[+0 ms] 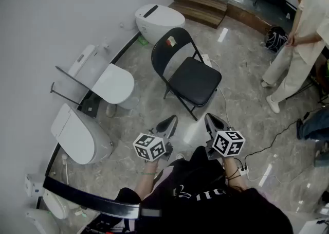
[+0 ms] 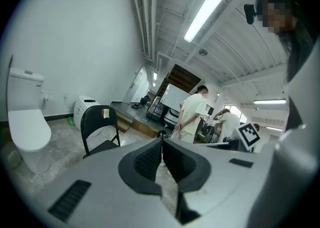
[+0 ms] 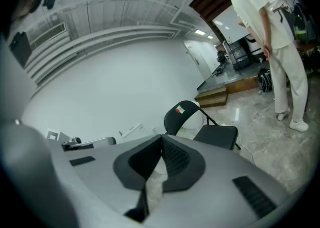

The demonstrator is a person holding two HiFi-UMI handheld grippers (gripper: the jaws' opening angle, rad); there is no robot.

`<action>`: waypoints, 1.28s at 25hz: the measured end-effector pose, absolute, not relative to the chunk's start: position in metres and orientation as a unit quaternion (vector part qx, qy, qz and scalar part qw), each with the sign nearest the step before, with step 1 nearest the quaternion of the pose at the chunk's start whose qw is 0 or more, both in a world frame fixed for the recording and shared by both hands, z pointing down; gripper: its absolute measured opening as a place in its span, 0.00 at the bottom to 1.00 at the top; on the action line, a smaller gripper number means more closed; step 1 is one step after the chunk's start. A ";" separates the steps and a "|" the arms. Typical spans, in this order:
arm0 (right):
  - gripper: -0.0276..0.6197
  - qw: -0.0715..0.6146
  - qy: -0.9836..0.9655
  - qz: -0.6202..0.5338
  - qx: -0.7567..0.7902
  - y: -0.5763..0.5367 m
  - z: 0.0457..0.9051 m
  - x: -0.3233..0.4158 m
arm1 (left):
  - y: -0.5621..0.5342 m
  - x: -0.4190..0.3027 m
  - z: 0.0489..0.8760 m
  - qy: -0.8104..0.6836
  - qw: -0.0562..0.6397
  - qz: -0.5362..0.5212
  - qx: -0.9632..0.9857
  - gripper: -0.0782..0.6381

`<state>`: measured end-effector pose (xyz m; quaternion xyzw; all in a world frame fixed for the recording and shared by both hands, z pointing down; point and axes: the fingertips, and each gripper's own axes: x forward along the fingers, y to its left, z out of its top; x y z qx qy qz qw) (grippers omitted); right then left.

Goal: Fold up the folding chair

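Note:
A black folding chair [image 1: 187,71] stands unfolded on the marble floor, a small sticker on its backrest. It also shows at the left in the left gripper view [image 2: 100,129] and right of centre in the right gripper view [image 3: 200,124]. Both grippers hang in the air short of the chair's seat, touching nothing. The left gripper [image 1: 171,121] is shut and empty, its tips [image 2: 161,141] meeting. Beside it the right gripper [image 1: 209,119] is shut too, its tips [image 3: 161,138] together with nothing between them.
Several white toilets [image 1: 110,85] line the wall at the left. A person in pale clothes [image 1: 300,42] stands at the right, near a black bag [image 1: 276,38]. Wooden steps [image 1: 205,6] lie beyond the chair. A cable and power strip [image 1: 247,168] cross the floor at the right.

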<state>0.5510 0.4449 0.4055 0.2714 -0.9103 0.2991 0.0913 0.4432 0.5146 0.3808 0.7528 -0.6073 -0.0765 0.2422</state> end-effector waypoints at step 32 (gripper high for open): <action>0.06 0.110 -0.914 0.338 0.194 0.155 0.431 0.453 | 0.228 0.362 0.391 -0.624 0.262 -0.064 0.734 0.12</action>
